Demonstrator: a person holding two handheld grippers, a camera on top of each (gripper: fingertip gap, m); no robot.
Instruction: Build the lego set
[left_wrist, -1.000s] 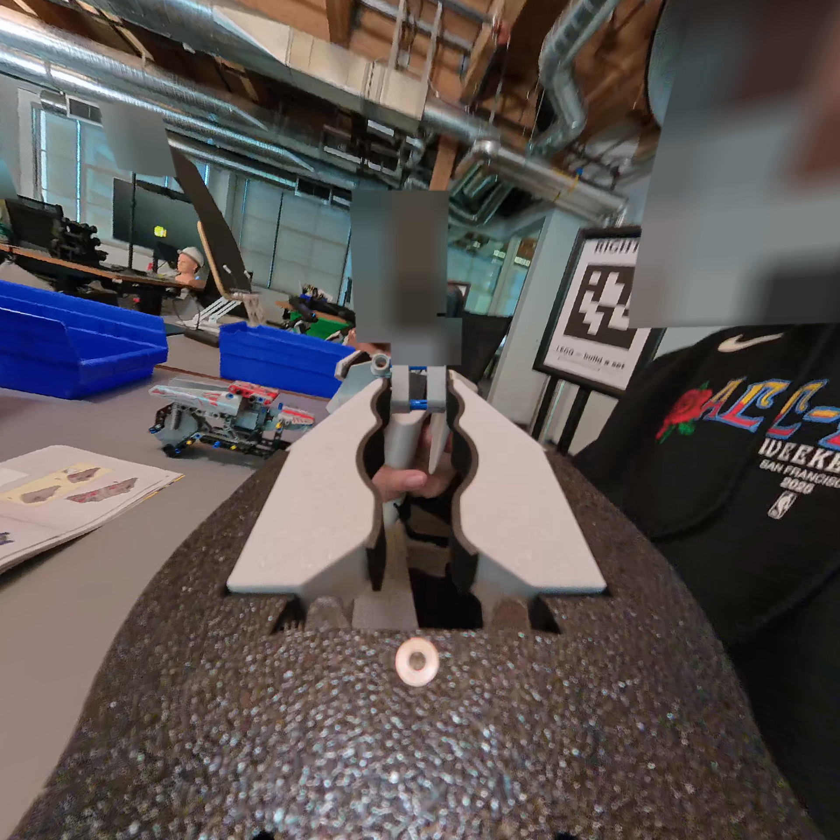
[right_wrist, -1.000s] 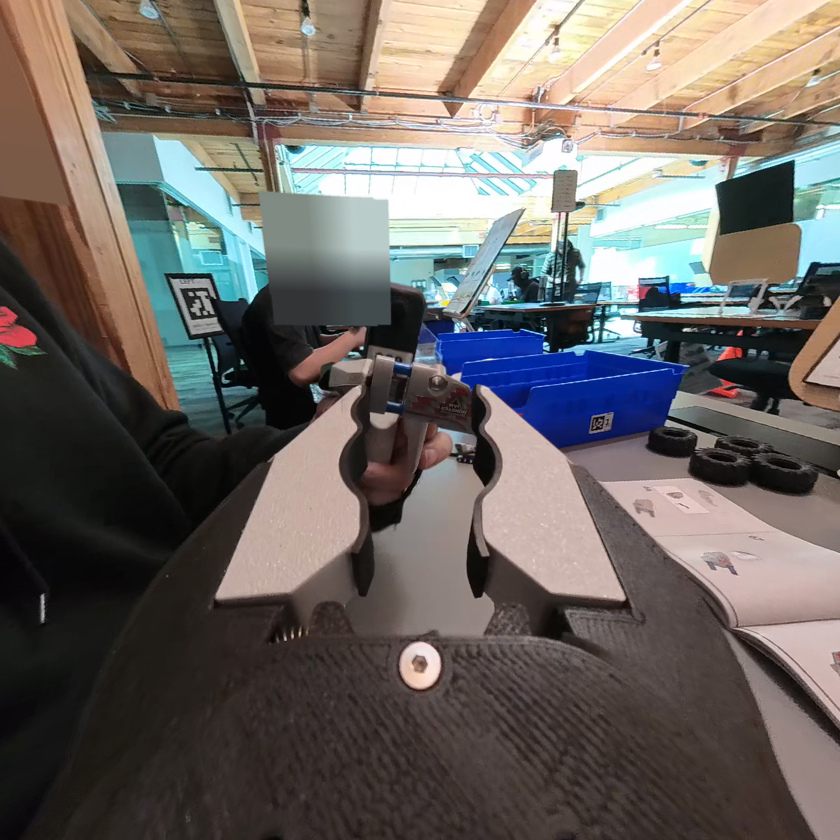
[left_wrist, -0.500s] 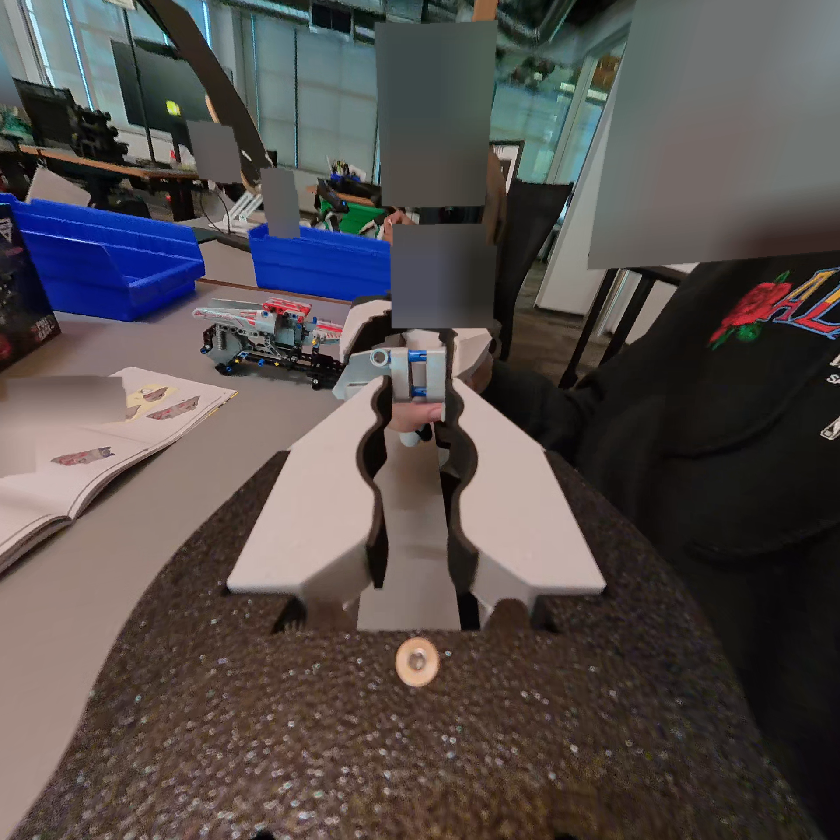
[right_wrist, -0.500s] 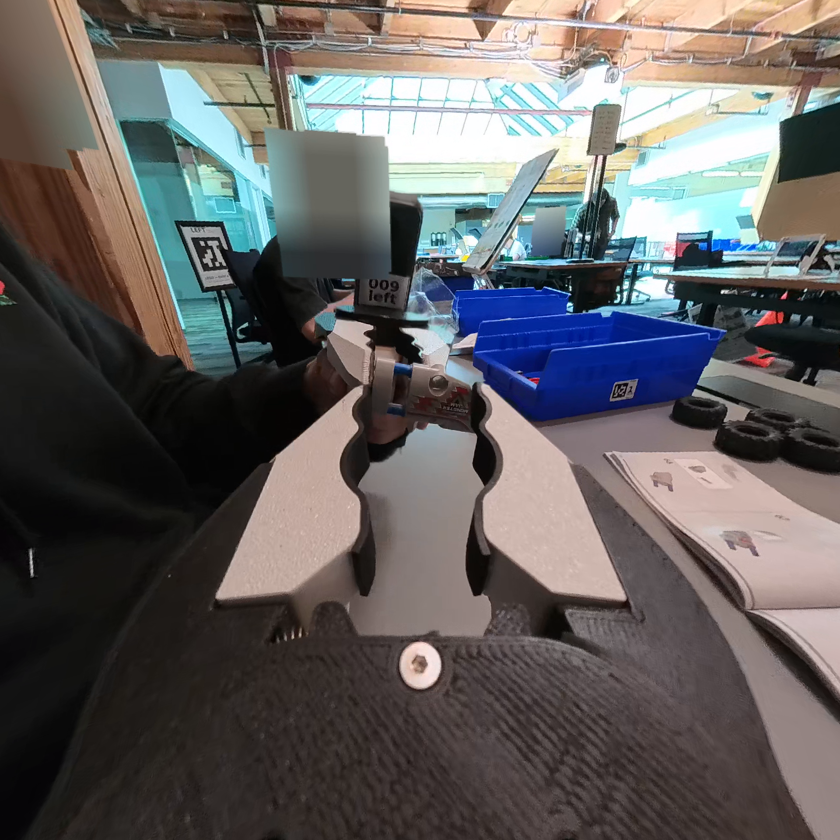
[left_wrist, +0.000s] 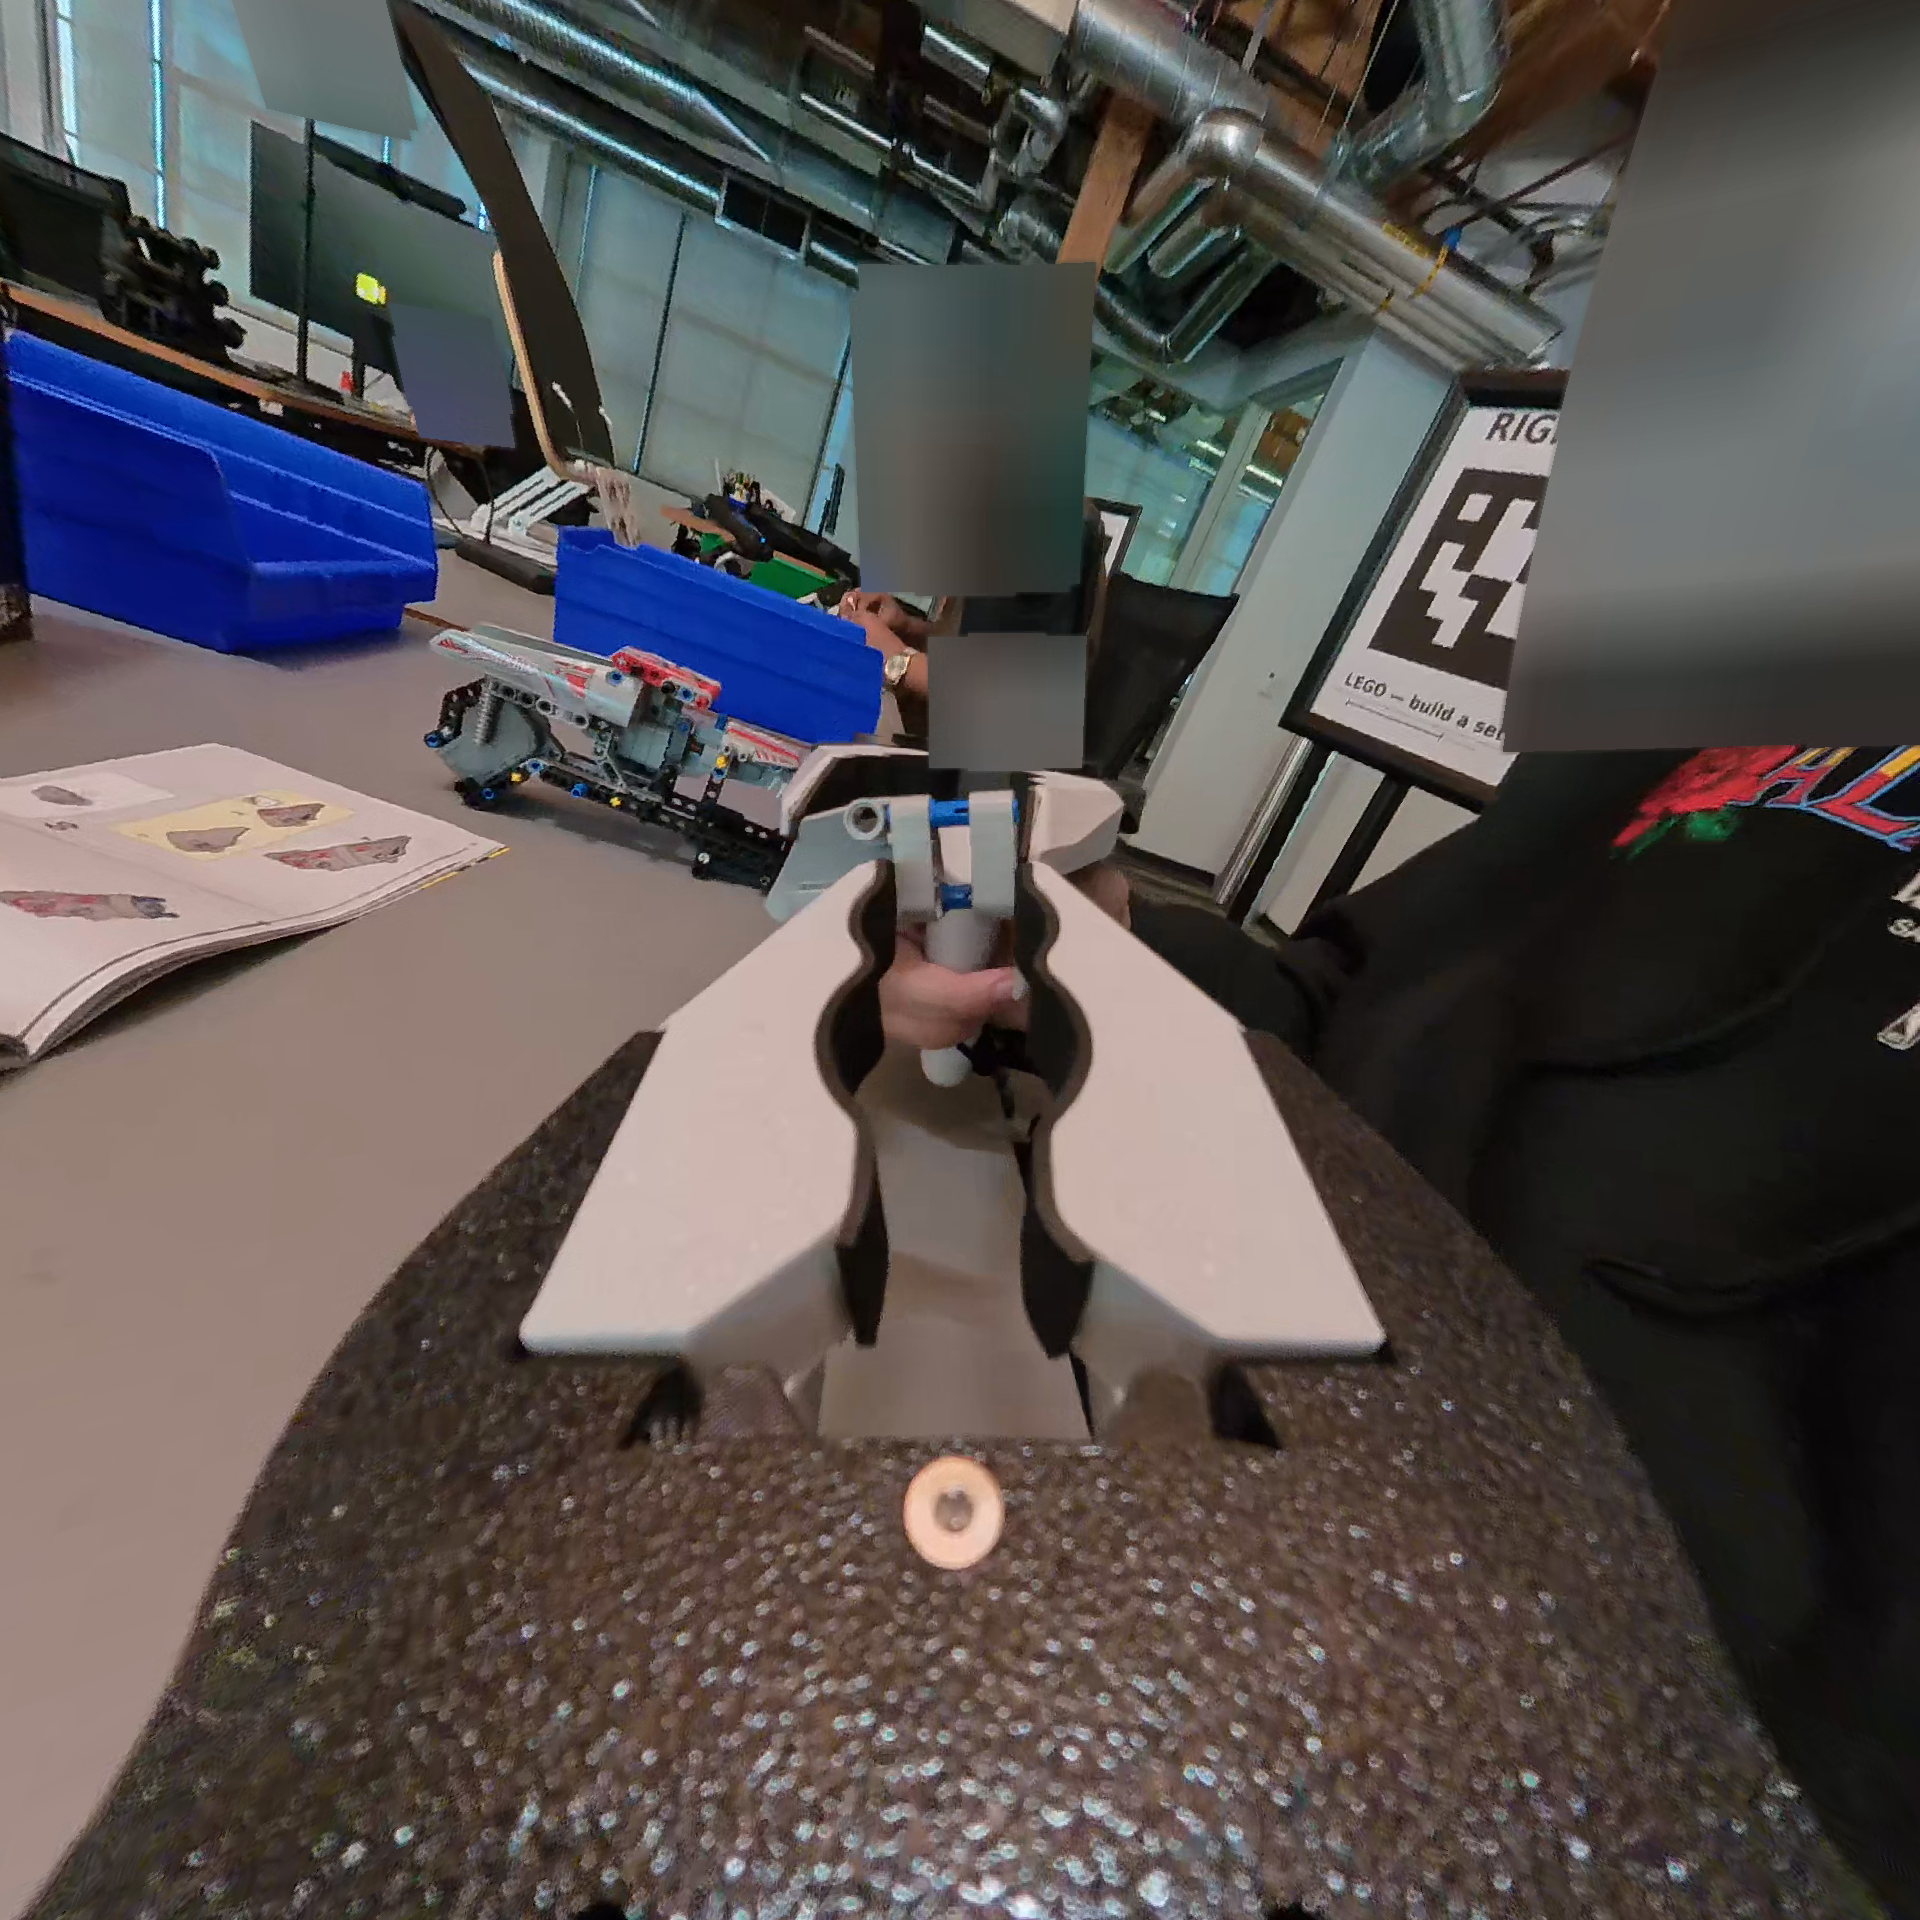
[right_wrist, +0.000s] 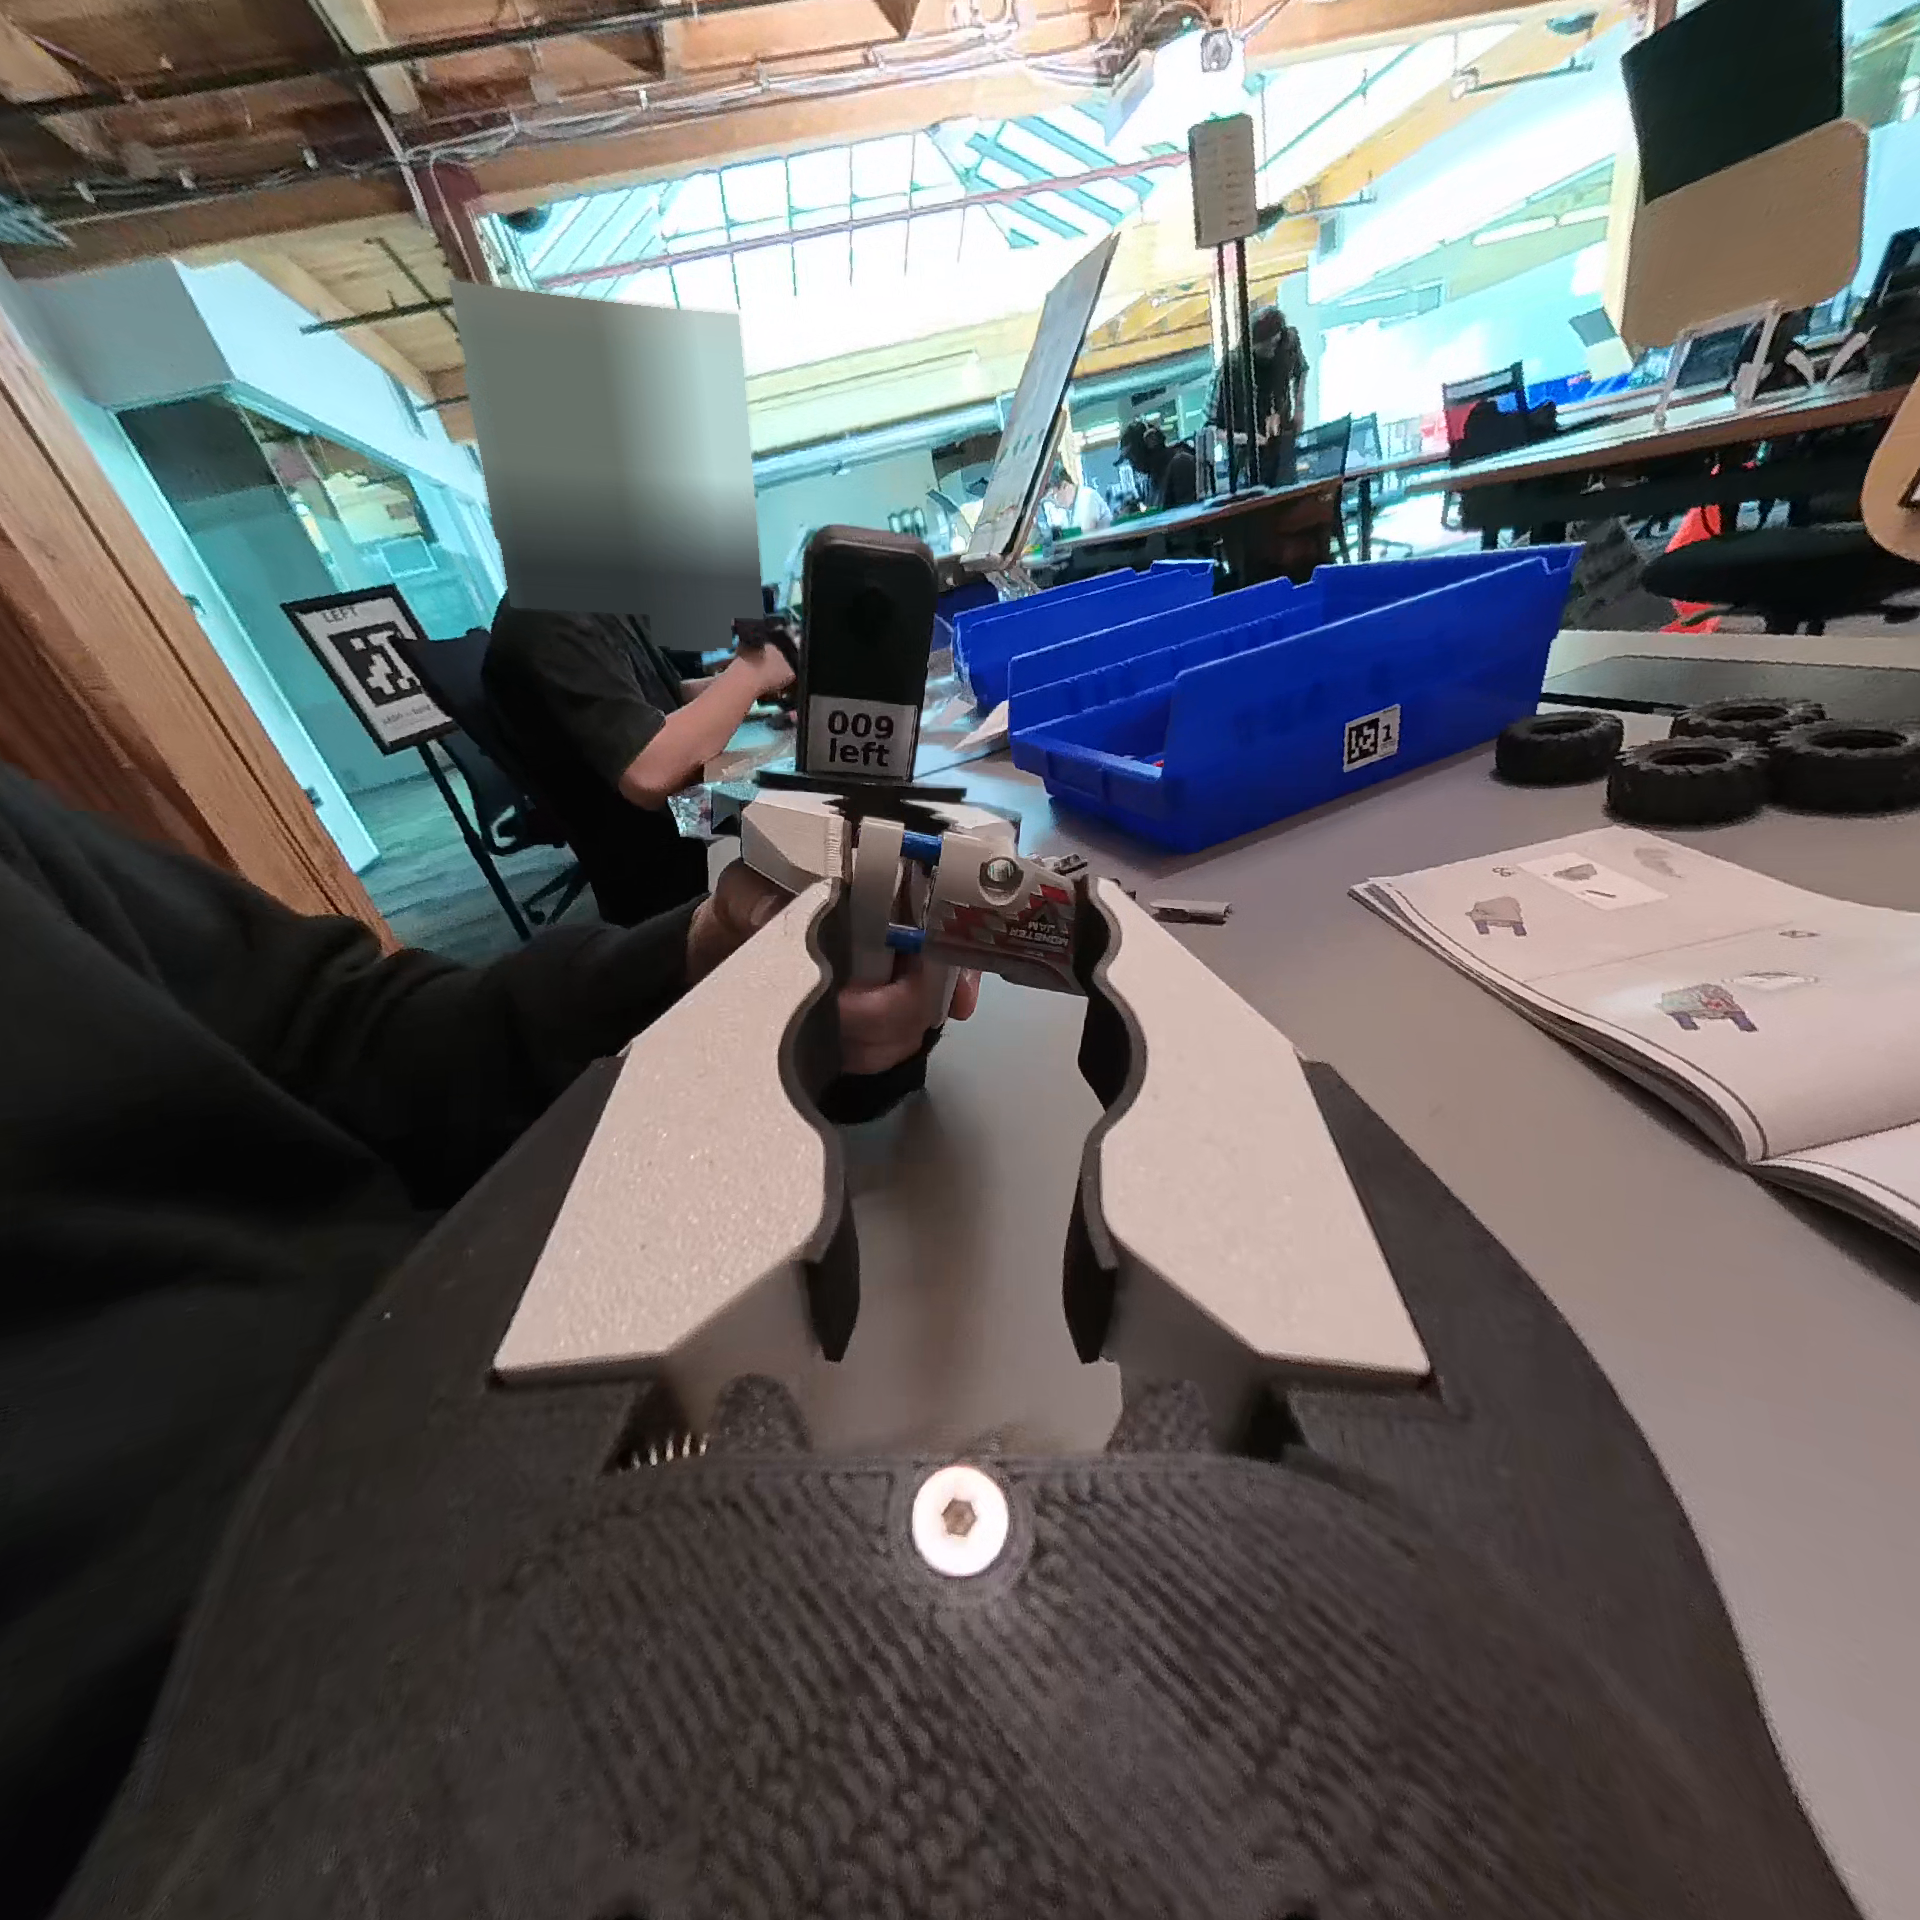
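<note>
Both grippers (left_wrist: 951, 883) (right_wrist: 961, 940) clamp one sticker-printed grey lego piece (right_wrist: 977, 914).

Blue bins (right_wrist: 1278, 696) sit on the grey table (left_wrist: 208, 1143); a marker sign (left_wrist: 1455, 582) stands beyond.

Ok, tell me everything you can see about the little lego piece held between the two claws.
The lego piece is a small light grey plastic assembly: two flat beams joined by blue pins, plus a panel with a red and white sticker and a round hole. It is held upright in the air above the table, pinched by the left claw and the right claw.
</note>
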